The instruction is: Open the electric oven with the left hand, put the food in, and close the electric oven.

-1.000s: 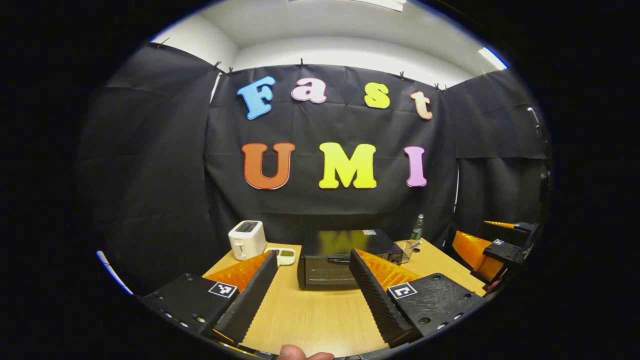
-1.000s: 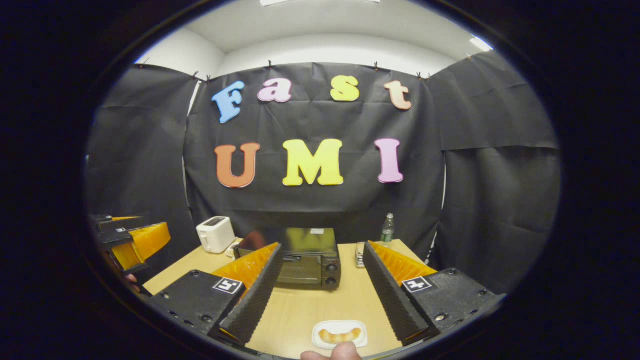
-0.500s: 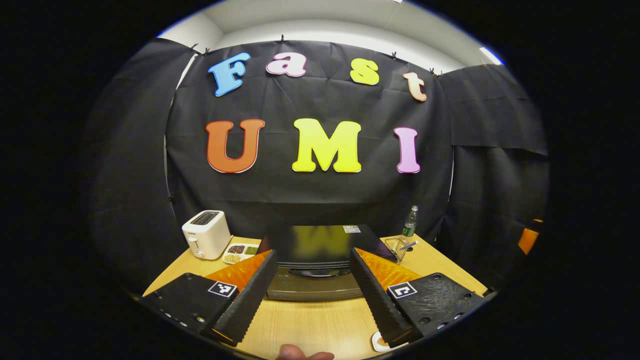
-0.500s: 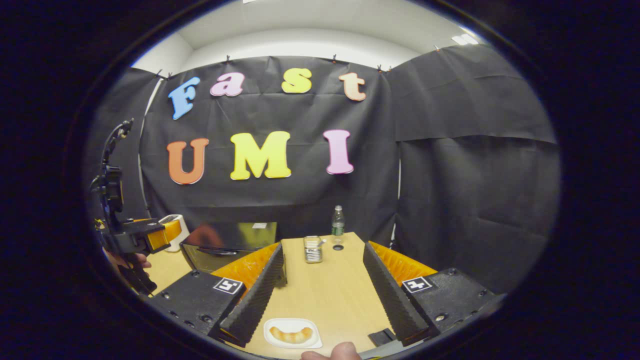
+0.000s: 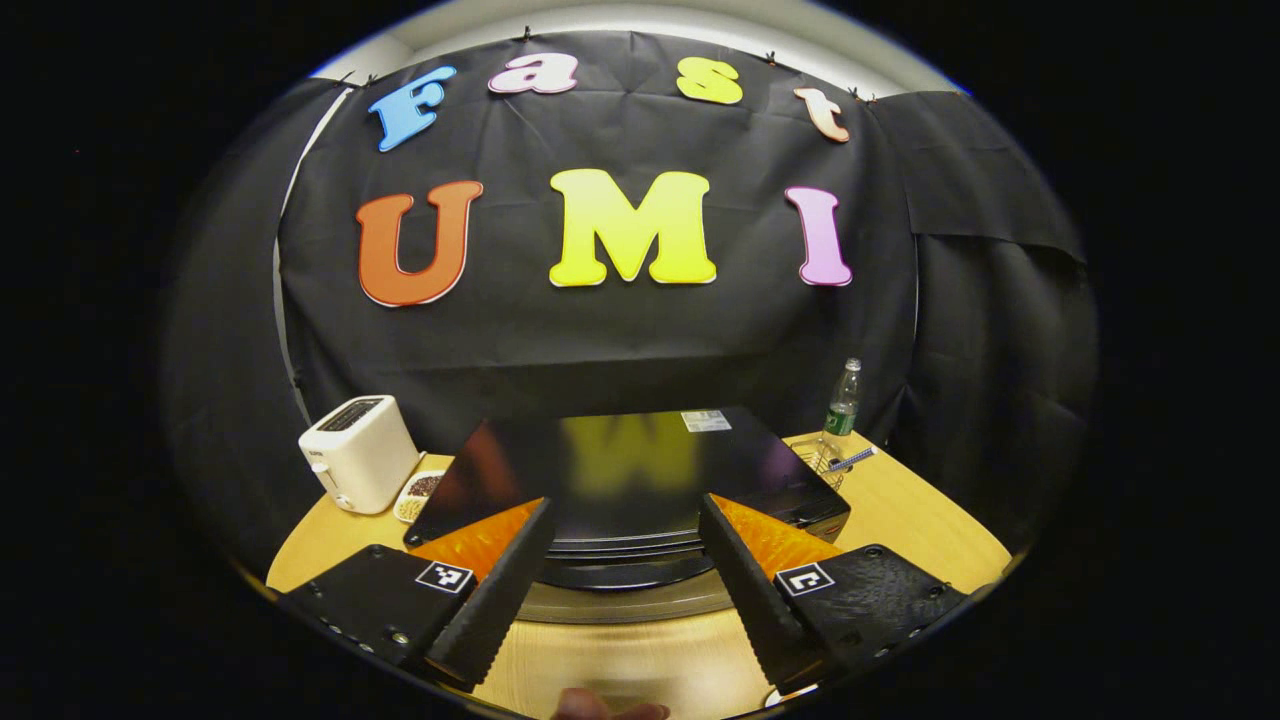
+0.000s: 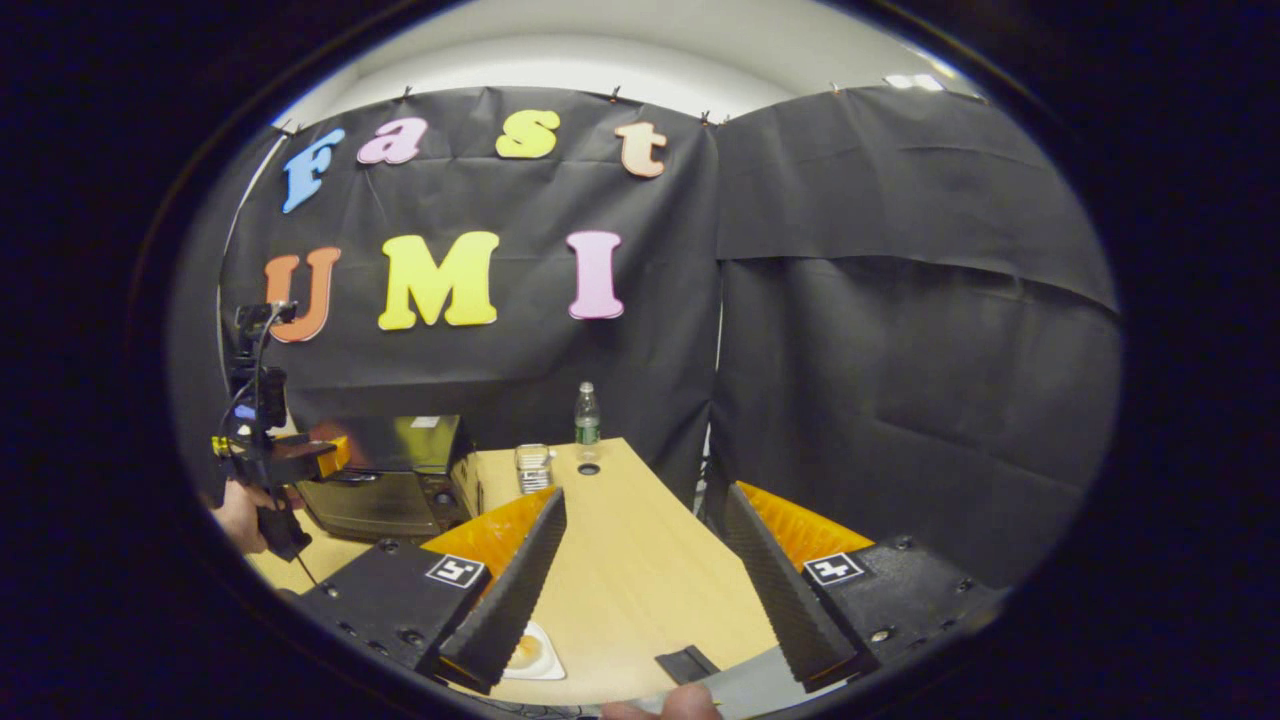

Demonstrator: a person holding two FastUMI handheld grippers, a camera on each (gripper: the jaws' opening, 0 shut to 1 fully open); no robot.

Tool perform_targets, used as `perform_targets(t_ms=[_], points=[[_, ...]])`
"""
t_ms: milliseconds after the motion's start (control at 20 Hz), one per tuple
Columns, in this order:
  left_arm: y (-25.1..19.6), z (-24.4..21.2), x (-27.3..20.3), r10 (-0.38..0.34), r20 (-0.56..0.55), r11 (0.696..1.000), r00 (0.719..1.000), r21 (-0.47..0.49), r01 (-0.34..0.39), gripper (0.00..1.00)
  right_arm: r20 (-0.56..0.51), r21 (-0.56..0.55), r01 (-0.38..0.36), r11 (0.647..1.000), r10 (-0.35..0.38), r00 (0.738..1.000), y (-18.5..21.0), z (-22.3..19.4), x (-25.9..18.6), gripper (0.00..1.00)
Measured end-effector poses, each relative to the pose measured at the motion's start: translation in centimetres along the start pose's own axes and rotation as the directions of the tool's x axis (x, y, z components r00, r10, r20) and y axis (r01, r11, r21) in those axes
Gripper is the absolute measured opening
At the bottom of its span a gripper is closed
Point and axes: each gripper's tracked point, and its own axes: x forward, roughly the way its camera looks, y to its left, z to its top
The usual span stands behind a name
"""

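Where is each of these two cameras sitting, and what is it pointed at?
Left gripper view: rides on the left tongs, close to the oven, door shut; its own open fingers and a fingertip at the bottom.
Right gripper view: rides on the right tongs, open over the table, with the plate of food below; the hand holding the left tongs farther off.
Both share oven, water bottle.

Toaster point(image 5: 357, 452) left of oven point(image 5: 640, 480)
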Motion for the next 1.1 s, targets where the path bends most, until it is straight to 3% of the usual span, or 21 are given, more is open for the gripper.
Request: perform_targets(t_ms=[350, 400, 450, 500, 550, 700, 1100], points=[[0.7, -3.0, 1.8, 0.042, -0.074, 0.999, 0.996, 0.017, -0.041, 0.94, -0.021, -0.003, 0.017, 1.0, -0.017, 1.0, -0.1, -0.5, 0.2, 0.98], [0.7, -2.6, 1.7, 0.038, -0.046, 0.999, 0.998, 0.03, -0.036, 0.86, -0.026, -0.002, 0.014, 1.0, -0.014, 1.0, 0.1, -0.5, 0.2, 0.98], [0.7, -3.1, 1.8, 0.036, -0.059, 0.999, 0.998, 0.033, -0.034, 0.97, -0.029, -0.001, 0.013, 1.0, -0.013, 0.999, 0.2, -0.7, 0.2, 0.98], [0.6, -2.9, 1.6, 0.034, -0.055, 0.999, 0.998, 0.026, -0.032, 0.87, -0.033, 0.0, 0.008, 1.0, -0.008, 0.999, 0.5, -0.8, 0.1, 0.98], [0.6, -3.0, 1.7, 0.032, -0.06, 0.999, 0.998, 0.016, -0.031, 0.97, -0.037, 0.001, 0.003, 1.0, -0.003, 0.999, 0.8, -1.0, 0.0, 0.98], [0.7, -3.4, 1.0, 0.04, -0.077, 0.999, 0.996, -0.023, -0.042, 0.97, -0.037, 0.001, -0.007, 1.0, 0.007, 0.999, 1.3, -0.9, -0.6, 0.98], [0.5, -4.8, -2.2, 0.036, -0.137, 0.999, 0.99, -0.018, -0.039, 0.97, -0.028, 0.013, -0.017, 1.0, 0.017, 0.999, 1.7, -1.0, -2.2, 0.98]])
